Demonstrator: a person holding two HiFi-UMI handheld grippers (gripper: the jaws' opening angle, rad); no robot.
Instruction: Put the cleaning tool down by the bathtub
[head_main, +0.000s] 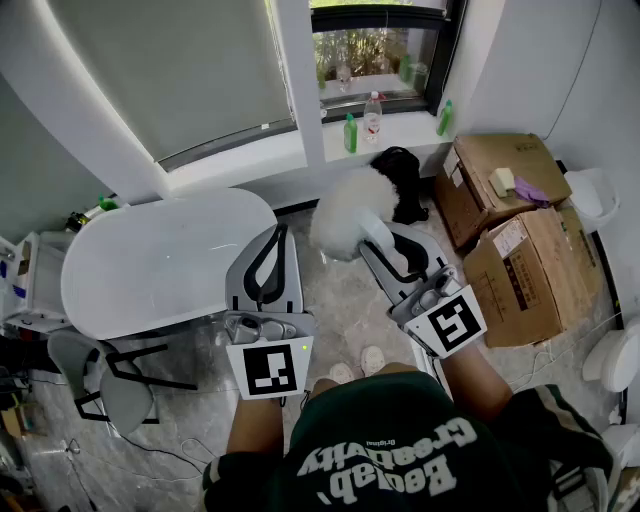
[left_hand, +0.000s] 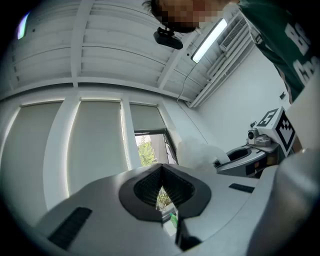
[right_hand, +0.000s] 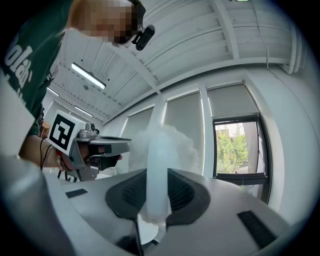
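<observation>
Closest to us, low in the head view, our two hands carry the tools with their black-and-white marker cubes. From there the left claw points up the frame at centre-left. In its own view its dark ribbed pads meet at the tips with nothing between them, so we read it as closed and empty.

Just right of centre, the right claw is clamped on the smooth white plastic handle of the fluffy white duster. The right gripper view shows that handle standing upright between the pads, with the woolly head behind it.

In the head view the duster's head hangs over the grey marbled floor, just right of the rounded end of the glossy white oval bathtub at centre-left. It appears to touch neither.

Farther off, brown cardboard boxes sit at the right. Green and clear bottles line the white window sill at the top.

We judge the task as barely under way: the tool is gripped and near the tub, but not yet set down. As we see it, what is left is to lower it to the floor beside the tub, spread the right claw and draw it away
</observation>
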